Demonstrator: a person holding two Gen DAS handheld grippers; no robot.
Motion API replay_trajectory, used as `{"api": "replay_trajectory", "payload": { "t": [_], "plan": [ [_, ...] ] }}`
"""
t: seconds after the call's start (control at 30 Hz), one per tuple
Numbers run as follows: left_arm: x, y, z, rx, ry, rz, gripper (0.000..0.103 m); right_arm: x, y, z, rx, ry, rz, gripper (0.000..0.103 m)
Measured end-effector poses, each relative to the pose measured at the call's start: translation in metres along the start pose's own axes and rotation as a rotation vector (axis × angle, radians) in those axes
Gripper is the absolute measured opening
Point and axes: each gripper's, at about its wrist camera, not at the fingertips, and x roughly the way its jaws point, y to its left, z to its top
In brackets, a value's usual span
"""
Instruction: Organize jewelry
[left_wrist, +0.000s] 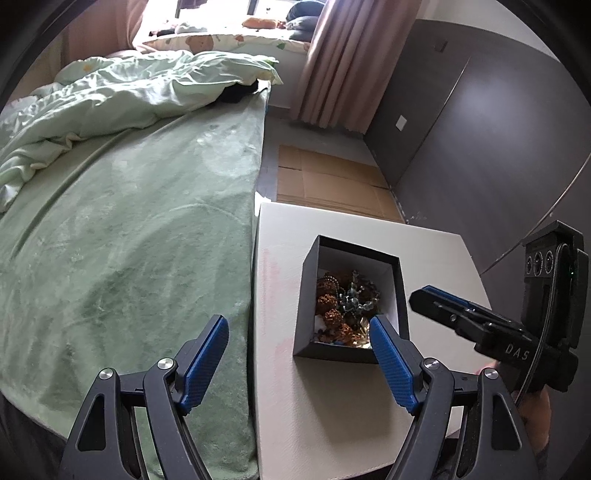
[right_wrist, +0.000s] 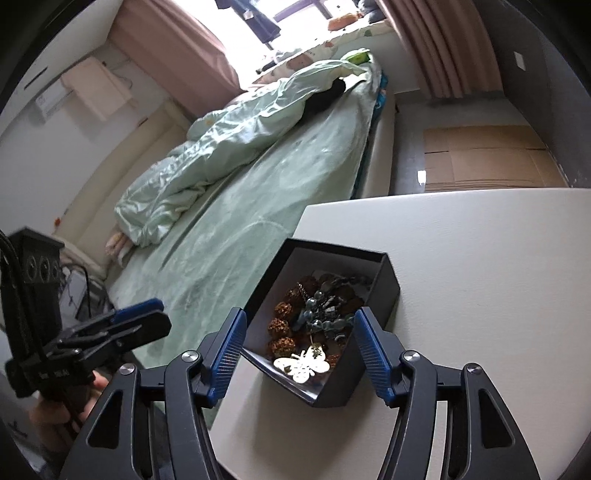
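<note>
Bedroom light comes from a window behind pink curtains, falling on a bed that fills the left of both views. On the bed, one rumpled pale green duvet lies over one flat green blanket, which hangs right against the edge of a white table. Beyond the table, flattened cardboard covers the floor beside a dark grey wall.

One black box, open-topped and white inside, stands on the table near the bed-side edge. It holds the jewelry: a tangle of brown bead clusters and grey-blue beads, too knotted to count. The right wrist view adds one pale gold butterfly piece lying on top at the near corner.

Two grippers are in play, each with two blue-padded fingers. The left gripper hovers with its jaws spread wide, one finger over the blanket, the other at the near right corner of the box; nothing is between them. The right gripper sits directly above the near end of the box, its jaws parted to about the box's width, the pads clear of the walls and gripping nothing. A hand holds the left gripper's handle at lower left in the right wrist view.
</note>
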Motion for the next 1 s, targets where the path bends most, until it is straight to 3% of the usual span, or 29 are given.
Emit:
{"api": "replay_trajectory", "payload": {
  "t": [0.27, 0.57, 0.7, 0.8, 1.0],
  "plan": [
    [-0.009, -0.010, -0.011, 0.000, -0.039, -0.015, 0.090, -0.028, -0.007, -0.017, 0.018, -0.040, -0.064, 0.063],
    [-0.025, -0.041, -0.028, 0.029, -0.060, 0.008, 0.097, -0.096, 0.000, -0.038, 0.059, -0.173, -0.108, 0.095],
    [-0.043, -0.055, -0.035, 0.042, -0.082, 0.013, 0.102, -0.124, 0.001, -0.055, 0.082, -0.224, -0.186, 0.097],
    [-0.062, -0.065, -0.042, 0.056, -0.112, 0.032, 0.103, -0.148, 0.000, -0.064, 0.114, -0.269, -0.195, 0.103],
    [-0.105, -0.083, -0.059, 0.071, -0.183, 0.033, 0.103, -0.187, 0.008, -0.086, 0.126, -0.323, -0.239, 0.103]
  ]
}}
